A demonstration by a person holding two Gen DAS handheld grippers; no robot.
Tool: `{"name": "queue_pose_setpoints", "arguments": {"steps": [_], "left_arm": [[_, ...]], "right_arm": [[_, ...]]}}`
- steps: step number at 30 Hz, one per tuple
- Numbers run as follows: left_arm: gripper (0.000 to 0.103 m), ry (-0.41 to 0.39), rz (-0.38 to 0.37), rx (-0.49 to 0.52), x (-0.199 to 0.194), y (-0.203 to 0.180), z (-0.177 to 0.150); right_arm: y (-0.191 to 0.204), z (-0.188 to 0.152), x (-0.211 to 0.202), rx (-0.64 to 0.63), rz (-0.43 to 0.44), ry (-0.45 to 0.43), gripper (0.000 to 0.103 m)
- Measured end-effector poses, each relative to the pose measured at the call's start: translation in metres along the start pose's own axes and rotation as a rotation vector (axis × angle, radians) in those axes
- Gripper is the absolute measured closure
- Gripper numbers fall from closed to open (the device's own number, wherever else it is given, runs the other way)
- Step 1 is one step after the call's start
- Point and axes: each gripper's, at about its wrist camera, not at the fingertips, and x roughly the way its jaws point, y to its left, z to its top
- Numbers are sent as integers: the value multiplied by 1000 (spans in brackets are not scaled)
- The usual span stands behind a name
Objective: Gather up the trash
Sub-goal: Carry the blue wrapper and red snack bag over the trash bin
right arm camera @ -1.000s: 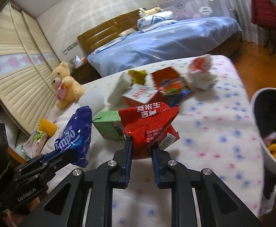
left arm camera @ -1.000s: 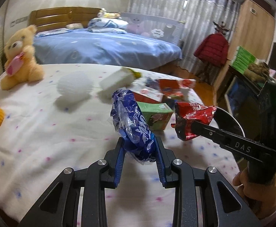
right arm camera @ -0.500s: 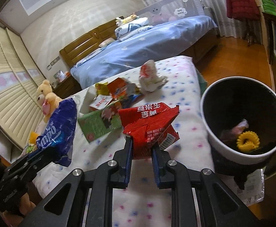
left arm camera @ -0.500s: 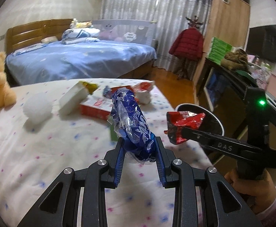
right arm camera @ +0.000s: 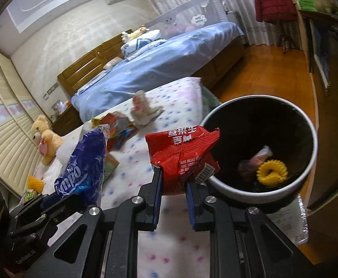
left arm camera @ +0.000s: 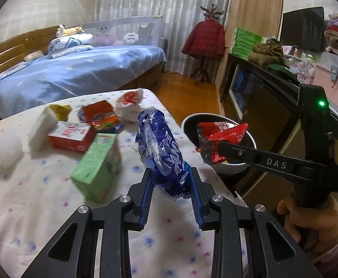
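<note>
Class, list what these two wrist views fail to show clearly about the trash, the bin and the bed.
- Bin, left view: inside hidden by red packet.
- Pink scrap in the bin, right view: blurred, unidentifiable.
- Green box, right view: mostly behind blue wrapper.
- Bed's near edge: cut off, both views.

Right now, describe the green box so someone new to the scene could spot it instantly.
Start at the white bedspread with small coloured dots, in front of the blue bed. Trash is scattered across it; the green carton lies nearest the left claw, just left of the blue wrapper it holds. It is the only green box, with a red box behind it.
</note>
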Motion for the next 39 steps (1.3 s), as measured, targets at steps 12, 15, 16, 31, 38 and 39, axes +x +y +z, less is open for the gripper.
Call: {"name": "queue_pose_setpoints", "arguments": {"steps": [12, 15, 16, 31, 38, 39], "left_arm": [[74, 38, -29, 46, 42, -12, 24], [74, 51, -32, 50, 53, -14, 27], [74, 54, -32, 53, 57, -16, 29], [73, 86, -57, 100, 109, -45, 53], [73, 107, -60, 116, 132, -52, 63], [73, 109, -60, 117, 134, -53, 64]], "right_arm": [[-45, 10, -11, 53, -69, -15, 84], [-53, 12, -13, 62, -84, -14, 84], [-55, 12, -12, 64, -89, -13, 84], [-82, 26, -6, 76, -151, 8, 84], [-95, 36, 2, 84, -161, 38, 84], [-96, 37, 3, 84, -162, 40, 84]]}}
